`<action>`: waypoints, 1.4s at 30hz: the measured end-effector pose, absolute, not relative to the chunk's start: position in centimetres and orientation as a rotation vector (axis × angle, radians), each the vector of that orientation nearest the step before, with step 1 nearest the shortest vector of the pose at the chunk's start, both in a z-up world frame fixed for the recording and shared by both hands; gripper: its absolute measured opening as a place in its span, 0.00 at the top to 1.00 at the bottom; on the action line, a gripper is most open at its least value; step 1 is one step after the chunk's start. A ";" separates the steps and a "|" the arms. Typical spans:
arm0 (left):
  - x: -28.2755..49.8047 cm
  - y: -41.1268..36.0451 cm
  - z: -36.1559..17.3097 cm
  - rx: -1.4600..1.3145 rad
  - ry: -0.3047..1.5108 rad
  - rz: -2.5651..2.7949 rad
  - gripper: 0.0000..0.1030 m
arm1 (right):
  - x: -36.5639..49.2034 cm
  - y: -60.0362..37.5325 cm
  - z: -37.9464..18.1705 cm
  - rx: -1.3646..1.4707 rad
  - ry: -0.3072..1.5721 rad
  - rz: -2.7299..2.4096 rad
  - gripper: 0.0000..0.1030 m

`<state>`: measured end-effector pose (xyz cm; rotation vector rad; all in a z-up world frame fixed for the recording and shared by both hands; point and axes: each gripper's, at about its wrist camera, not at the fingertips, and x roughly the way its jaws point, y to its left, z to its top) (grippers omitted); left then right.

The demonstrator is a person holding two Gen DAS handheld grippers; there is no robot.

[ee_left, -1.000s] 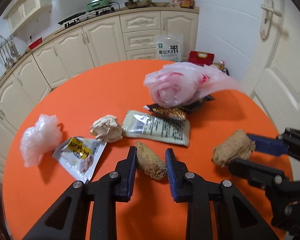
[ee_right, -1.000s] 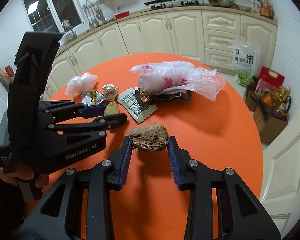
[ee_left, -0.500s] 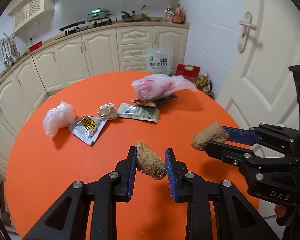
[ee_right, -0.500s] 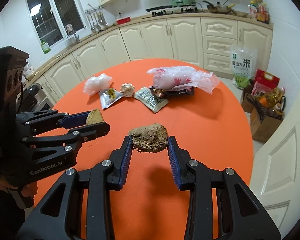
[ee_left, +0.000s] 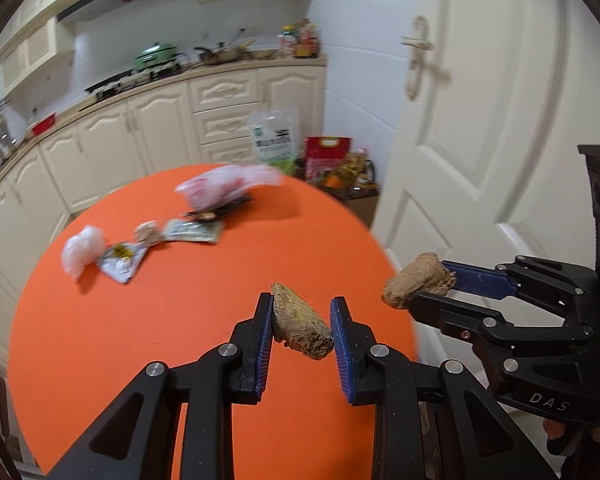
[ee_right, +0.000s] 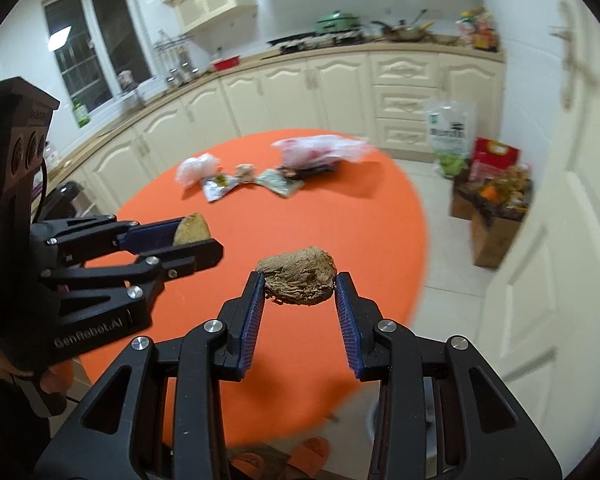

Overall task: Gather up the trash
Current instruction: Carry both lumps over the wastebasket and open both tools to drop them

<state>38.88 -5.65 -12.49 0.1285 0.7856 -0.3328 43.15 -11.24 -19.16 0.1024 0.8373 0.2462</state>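
The left tongs (ee_left: 302, 326) are closed on a wedge-shaped brown scrap (ee_left: 298, 330), its pale cut face turned upward, pinched between the blue pads above the near part of the round orange tabletop (ee_left: 140, 320). The right tongs (ee_right: 300, 294) are clamped on a rounder, wrinkled brown lump (ee_right: 298, 282), held in the air over the tabletop's near right edge; in the left wrist view this lump hangs just past the rim, in front of the white door (ee_left: 480, 120). Both pieces are off the surface, side by side but apart. The rest of the rubbish lies in a loose row on the far side of the tabletop: a crumpled clear plastic bag (ee_left: 80, 250), a silver snack wrapper with yellow print (ee_left: 120, 264), a ball of crumpled paper (ee_left: 147, 232), a flat greenish packet (ee_left: 192, 232), a dark wrapper (ee_left: 216, 212) and, partly over it, a pink-and-white plastic bag (ee_left: 224, 188). Motion blur softens these far items.
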 end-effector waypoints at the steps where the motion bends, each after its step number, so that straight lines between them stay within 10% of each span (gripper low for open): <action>1: 38.5 -6.8 -12.4 0.135 0.785 -0.353 0.76 | 42.2 -12.3 -19.0 0.100 0.834 0.217 0.67; 35: 45.6 -30.6 -21.4 0.370 0.976 -0.542 0.75 | 35.6 -31.2 -28.3 0.285 0.956 -0.201 0.53; 42: 45.5 -31.6 -21.3 0.385 0.960 -0.506 0.58 | 35.0 -31.5 -27.8 0.286 0.944 -0.210 0.52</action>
